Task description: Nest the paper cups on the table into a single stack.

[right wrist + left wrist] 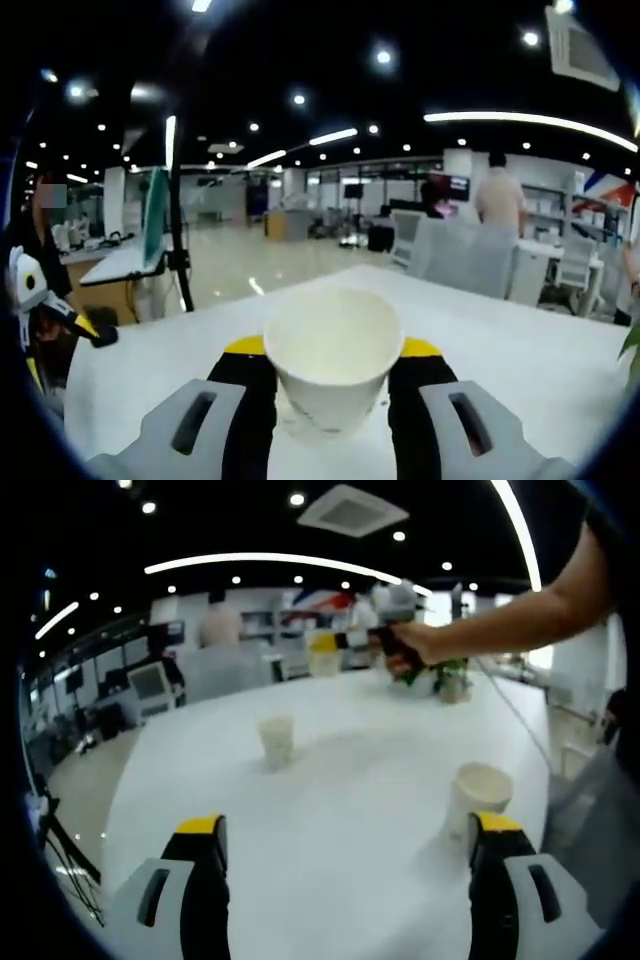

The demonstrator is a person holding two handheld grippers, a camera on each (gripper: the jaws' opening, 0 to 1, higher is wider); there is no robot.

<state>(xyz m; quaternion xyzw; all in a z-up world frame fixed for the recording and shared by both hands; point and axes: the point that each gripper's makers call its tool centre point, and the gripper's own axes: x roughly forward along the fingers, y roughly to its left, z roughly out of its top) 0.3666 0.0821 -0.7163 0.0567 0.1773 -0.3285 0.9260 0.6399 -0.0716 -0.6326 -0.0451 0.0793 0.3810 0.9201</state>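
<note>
The right gripper holds a paper cup upright between its jaws, mouth up, with the jaws closed against its sides. In the left gripper view this same gripper appears far across the white table, held out by the person's arm, with the carried cup at its tip.

The left gripper is spread wide and holds nothing. A second cup stands upright just ahead of its right jaw, close beside the jaw tip. A third cup stands further out, ahead of the gap and slightly toward the left jaw, well apart from the second.

Judged step: carry the held cup to a standing cup and seat it inside.

Procedure:
1. Keep the held cup vertical during travel.
2. Centre its base over the open mouth of the target cup before lowering.
3. Lower straight; a tilted entry is likely to catch the rim and tip the light target.
4. The left gripper may steady the cup by its right jaw, closing gently, since paper walls crush readily.
5. Release only once the cup is seated.
</note>
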